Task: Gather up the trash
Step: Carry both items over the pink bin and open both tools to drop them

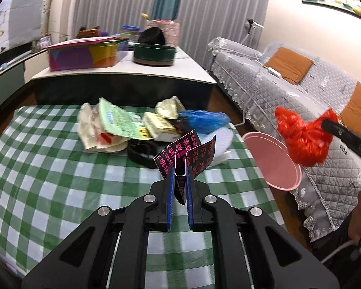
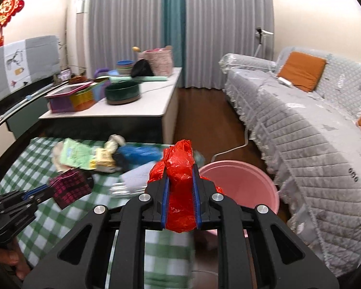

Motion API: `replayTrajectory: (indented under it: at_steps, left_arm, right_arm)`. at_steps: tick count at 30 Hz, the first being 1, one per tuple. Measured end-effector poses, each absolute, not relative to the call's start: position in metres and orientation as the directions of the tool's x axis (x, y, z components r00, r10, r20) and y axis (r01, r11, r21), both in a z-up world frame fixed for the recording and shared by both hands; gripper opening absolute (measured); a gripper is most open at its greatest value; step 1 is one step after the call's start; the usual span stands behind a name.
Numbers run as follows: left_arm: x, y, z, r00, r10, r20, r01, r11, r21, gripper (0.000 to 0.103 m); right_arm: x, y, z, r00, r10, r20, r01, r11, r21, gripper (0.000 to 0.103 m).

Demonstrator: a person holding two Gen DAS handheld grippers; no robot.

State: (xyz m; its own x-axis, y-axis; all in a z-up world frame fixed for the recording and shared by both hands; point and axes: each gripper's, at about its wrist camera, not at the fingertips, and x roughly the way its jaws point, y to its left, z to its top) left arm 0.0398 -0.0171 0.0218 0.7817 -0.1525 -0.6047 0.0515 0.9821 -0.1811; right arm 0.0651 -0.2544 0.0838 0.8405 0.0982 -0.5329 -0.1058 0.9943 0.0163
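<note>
Left wrist view: left claw (image 1: 180, 180) pinches a black-and-pink printed carton (image 1: 185, 155) above the green checked table (image 1: 60, 180). Ahead of it lies a trash pile (image 1: 132, 125), its items overlapping and blurred; a blue bag (image 1: 204, 119) sits at the far edge. Right of the claw, past the table edge, stands a pink bin (image 2: 243, 183). Right claw (image 2: 180, 180) clamps a red plastic bag (image 2: 180, 192), seemingly near the bin's rim; bare floor separates bin and sofa (image 2: 312, 132).

The left claw (image 1: 180, 175) pinches a black-and-pink box (image 1: 186, 155) above the green checked table (image 1: 60, 192). At right, a red bag (image 1: 300, 134) hangs over the pink bin (image 1: 274, 161).
</note>
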Motion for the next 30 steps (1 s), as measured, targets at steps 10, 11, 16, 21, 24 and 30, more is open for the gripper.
replayTrajectory:
  at_steps: [10,11,16,21,24,30]
  left_arm:
    - [0.079,-0.083,0.042,0.774,-0.254,-0.580,0.185,0.967,-0.176,0.009]
    - [0.084,-0.092,0.045,0.776,-0.263,-0.573,0.200,0.965,-0.172,0.009]
    - [0.111,-0.134,0.053,0.777,-0.304,-0.552,0.260,0.953,-0.159,0.009]
    - [0.135,-0.168,0.049,0.764,-0.334,-0.553,0.288,0.942,-0.172,0.009]
    - [0.147,-0.186,0.045,0.755,-0.344,-0.559,0.301,0.938,-0.170,0.009]
    - [0.173,-0.213,0.031,0.734,-0.355,-0.579,0.321,0.933,-0.164,0.009]
  right_arm:
    - [0.108,-0.337,0.087,0.851,0.024,-0.524,0.000,0.999,0.047,0.017]
    - [0.111,-0.341,0.084,0.854,0.012,-0.519,0.013,0.999,0.045,0.017]
    - [0.121,-0.362,0.068,0.854,-0.038,-0.519,0.076,0.996,0.051,0.017]
    - [0.131,-0.373,0.060,0.849,-0.064,-0.525,0.098,0.995,0.037,0.017]
    - [0.136,-0.379,0.052,0.837,-0.069,-0.543,0.113,0.992,0.049,0.017]
    - [0.149,-0.389,0.040,0.823,-0.083,-0.561,0.137,0.989,0.055,0.017]
